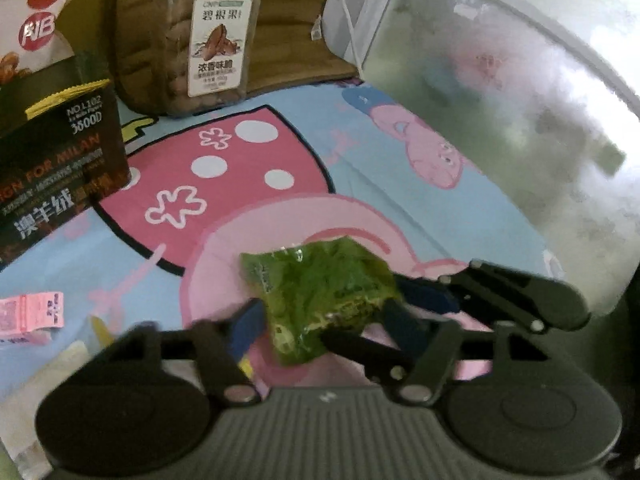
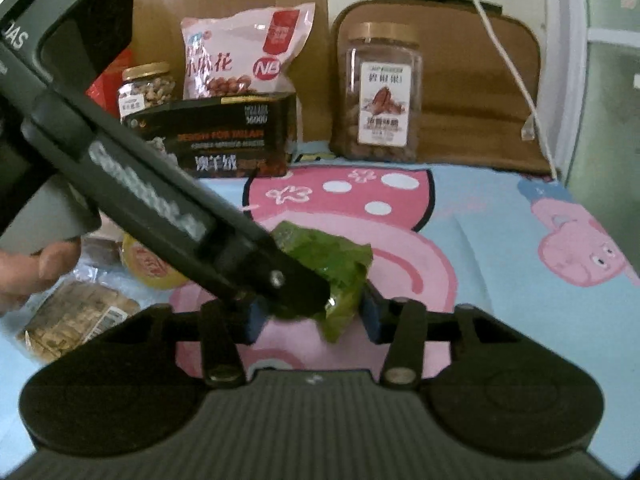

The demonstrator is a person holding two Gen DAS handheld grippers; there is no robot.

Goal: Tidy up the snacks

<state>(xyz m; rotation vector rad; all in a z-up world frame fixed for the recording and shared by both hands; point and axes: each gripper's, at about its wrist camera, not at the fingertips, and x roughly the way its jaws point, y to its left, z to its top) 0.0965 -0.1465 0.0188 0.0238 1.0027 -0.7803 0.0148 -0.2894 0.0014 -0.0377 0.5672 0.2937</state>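
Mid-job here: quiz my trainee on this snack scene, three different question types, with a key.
1. True or false: the crinkly green plastic snack packet sits between the left gripper's blue pads.
2. What stands behind the black printed cardboard box? A pink snack bag; B white bowl; C green bottle.
3. The tall clear plastic nut jar's lid is what colour?
Key: 1 true; 2 A; 3 golden brown.

Right side of the cartoon sheet (image 2: 500,240) is wide open for you, all the way back to the tall nut jar (image 2: 382,92). Left is cramped: the black box (image 2: 216,136), pink snack bag (image 2: 244,52) and small jar (image 2: 146,86) wall off the back, and loose packets (image 2: 76,320) clutter the near-left corner.
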